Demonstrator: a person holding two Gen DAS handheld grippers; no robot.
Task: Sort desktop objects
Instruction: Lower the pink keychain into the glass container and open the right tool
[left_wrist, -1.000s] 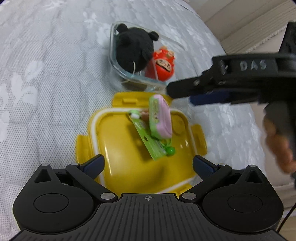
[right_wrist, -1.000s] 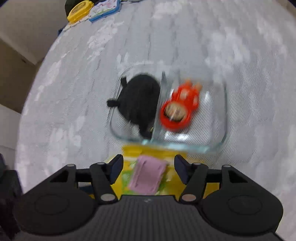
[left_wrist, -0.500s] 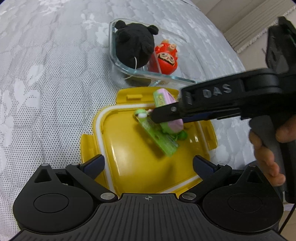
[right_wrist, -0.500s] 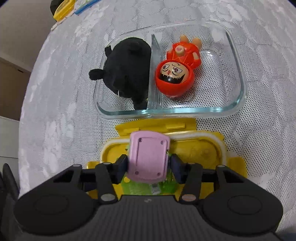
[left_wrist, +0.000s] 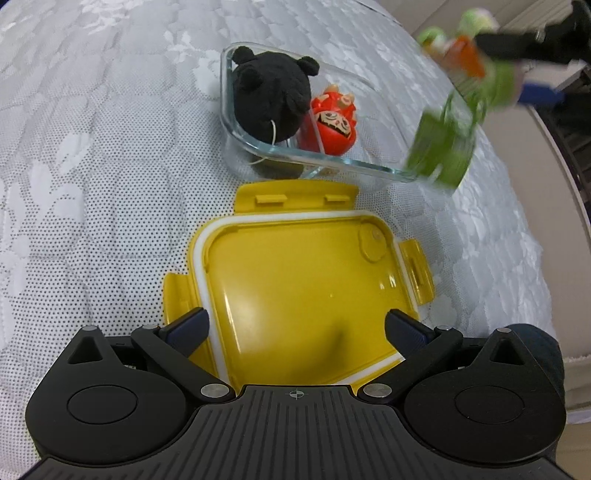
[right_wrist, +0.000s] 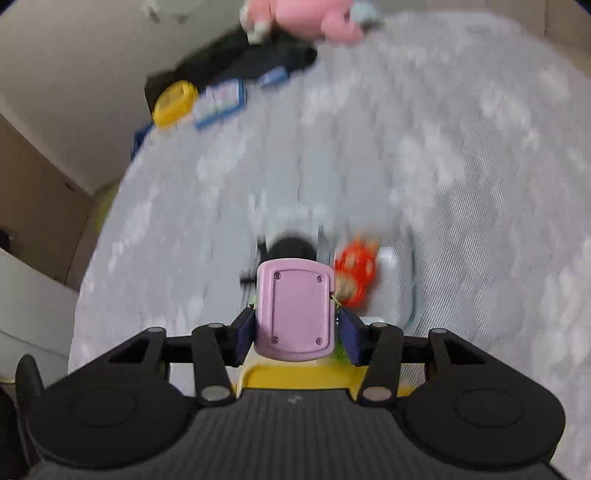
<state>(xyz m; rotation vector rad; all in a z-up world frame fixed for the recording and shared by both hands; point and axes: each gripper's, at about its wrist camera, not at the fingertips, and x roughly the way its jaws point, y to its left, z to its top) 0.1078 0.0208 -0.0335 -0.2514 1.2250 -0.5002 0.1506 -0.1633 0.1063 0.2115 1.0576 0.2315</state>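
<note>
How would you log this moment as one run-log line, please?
right gripper: shut on pink toy, lifted | left gripper: open over yellow lid

My left gripper (left_wrist: 295, 326) hovers wide open over the yellow lid (left_wrist: 295, 291). Beyond it the glass dish (left_wrist: 227, 122) holds a black plush (left_wrist: 269, 99) and red doll (left_wrist: 334, 123); a blurred green toy (left_wrist: 441, 147) hangs upper right.
</note>
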